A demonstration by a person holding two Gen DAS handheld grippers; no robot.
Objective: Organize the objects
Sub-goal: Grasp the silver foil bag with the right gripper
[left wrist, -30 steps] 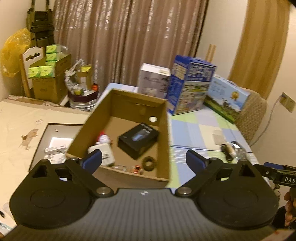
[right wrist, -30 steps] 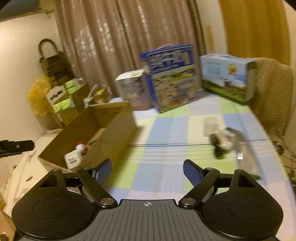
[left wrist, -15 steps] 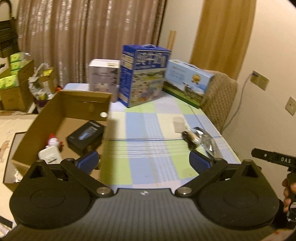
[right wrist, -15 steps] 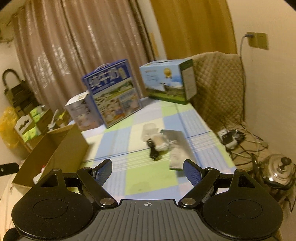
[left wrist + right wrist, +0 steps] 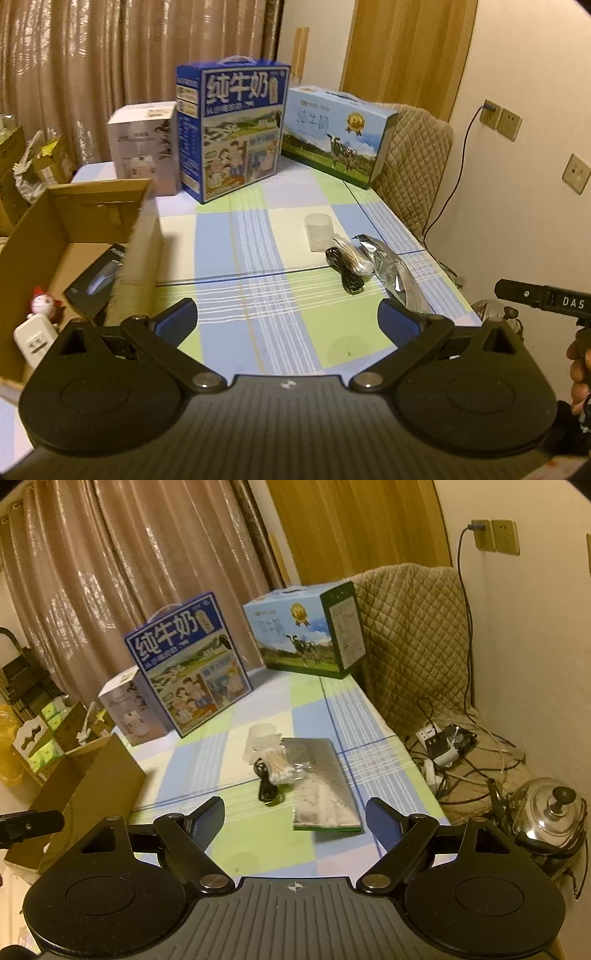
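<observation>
On the checked tablecloth [image 5: 258,236] lies a small heap: a black cable [image 5: 345,271], a bag of cotton swabs [image 5: 279,768], a clear plastic cup [image 5: 319,230] and a silver foil pouch [image 5: 323,790]. My left gripper [image 5: 286,323] stands open over the near table, short of the heap, nothing between its fingers. My right gripper [image 5: 295,821] is open too, just in front of the pouch. An open cardboard box [image 5: 77,221] at the left holds a black case [image 5: 96,282], a white adapter [image 5: 33,339] and a small figurine [image 5: 42,302].
Two milk cartons [image 5: 231,129] [image 5: 336,136] and a white box [image 5: 144,144] stand along the table's far edge. A quilted chair [image 5: 410,635] is at the right, with a power strip, cables [image 5: 439,746] and a steel kettle [image 5: 554,812] below it.
Both views have swung right, away from the cardboard box and toward the heap on the tablecloth. Both grippers stay open and hold nothing.
</observation>
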